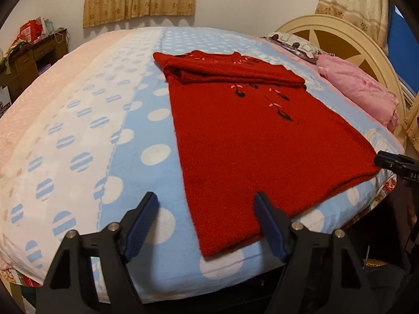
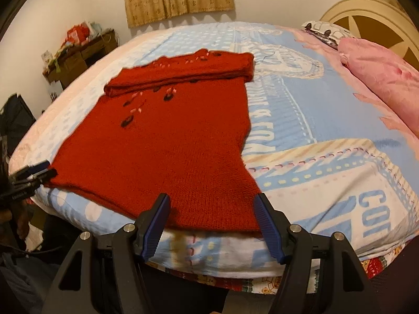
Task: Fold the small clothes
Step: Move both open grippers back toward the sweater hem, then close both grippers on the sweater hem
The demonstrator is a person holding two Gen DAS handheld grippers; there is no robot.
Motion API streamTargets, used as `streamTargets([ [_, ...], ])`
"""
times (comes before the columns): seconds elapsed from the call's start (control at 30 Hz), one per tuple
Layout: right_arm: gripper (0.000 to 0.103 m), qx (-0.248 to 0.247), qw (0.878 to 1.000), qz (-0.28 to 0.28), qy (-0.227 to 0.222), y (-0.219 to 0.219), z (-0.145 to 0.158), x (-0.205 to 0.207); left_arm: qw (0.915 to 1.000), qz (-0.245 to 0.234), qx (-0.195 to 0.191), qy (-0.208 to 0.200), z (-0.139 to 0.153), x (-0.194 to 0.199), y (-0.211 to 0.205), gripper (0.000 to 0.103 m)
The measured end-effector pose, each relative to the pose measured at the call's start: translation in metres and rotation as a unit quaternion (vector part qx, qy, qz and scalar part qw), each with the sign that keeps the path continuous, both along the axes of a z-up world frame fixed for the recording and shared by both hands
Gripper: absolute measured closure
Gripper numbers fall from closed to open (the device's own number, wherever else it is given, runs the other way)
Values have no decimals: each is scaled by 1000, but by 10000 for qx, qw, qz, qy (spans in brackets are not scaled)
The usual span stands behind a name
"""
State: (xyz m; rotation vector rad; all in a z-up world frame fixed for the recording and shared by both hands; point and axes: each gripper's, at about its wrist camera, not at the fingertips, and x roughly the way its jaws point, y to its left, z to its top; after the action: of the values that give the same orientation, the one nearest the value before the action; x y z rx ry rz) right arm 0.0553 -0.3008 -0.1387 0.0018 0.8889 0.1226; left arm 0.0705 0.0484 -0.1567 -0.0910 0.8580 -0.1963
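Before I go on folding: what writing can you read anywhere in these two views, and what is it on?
"COT": big blue letters on the bed cover, cut off at the frame edge.
"OAS": white marking on the right gripper, cut off.
Upside-down lettering on the cover's printed panel: not reliably readable.
Marking on the left gripper: too blurred.

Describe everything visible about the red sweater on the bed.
The red sweater is a fuzzy knit with dark and pink embroidered flowers. It lies flat on the blue dotted blanket, its far part folded over into a thick band, its hem at the bed's near edge. No claw grips it; both stand open at the hem corners.
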Motion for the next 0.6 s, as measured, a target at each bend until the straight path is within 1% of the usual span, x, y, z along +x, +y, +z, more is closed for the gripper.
streamTargets([
  [0.1, 36, 149, 9997, -96, -176, -9, 10, -4, 10000, -20, -25, -15, 1, 0, 1, 38],
  [0.17, 36, 164, 9995, -188, -202, -14, 12, -4, 10000, -7, -39, 3, -1, 0, 1, 45],
  [0.23, 37, 258, 9991, -329, -110, -25, 6, -1, 10000, -23, 3, -22, -1, 1, 1, 45],
  [0.27, 41, 308, 9988, -374, -33, -27, 3, 0, 10000, -28, 20, -24, -1, 1, 0, 45],
  [0.3, 50, 379, 9985, -385, 65, -29, -2, 1, 10000, -26, 26, -23, -1, 2, 0, 45],
  [0.33, 53, 444, 9983, -332, 165, -29, -7, 3, 10000, -22, 34, -23, -1, 1, -1, 45],
  [0.37, 54, 433, 9985, -306, 166, -28, -7, 3, 10000, -17, 39, -13, 0, 2, 0, 45],
  [0.43, 60, 345, 9991, -188, 136, -23, -7, 1, 10000, 18, 41, 4, 0, 2, 0, 43],
  [0.5, 61, 464, 9988, -45, 174, -19, -7, 0, 10000, 33, 40, 37, 0, 3, 1, 43],
  [0.6, 62, 414, 9990, -1, 169, -17, -10, -1, 9999, -23, 44, 109, 1, 2, 1, 43],
])
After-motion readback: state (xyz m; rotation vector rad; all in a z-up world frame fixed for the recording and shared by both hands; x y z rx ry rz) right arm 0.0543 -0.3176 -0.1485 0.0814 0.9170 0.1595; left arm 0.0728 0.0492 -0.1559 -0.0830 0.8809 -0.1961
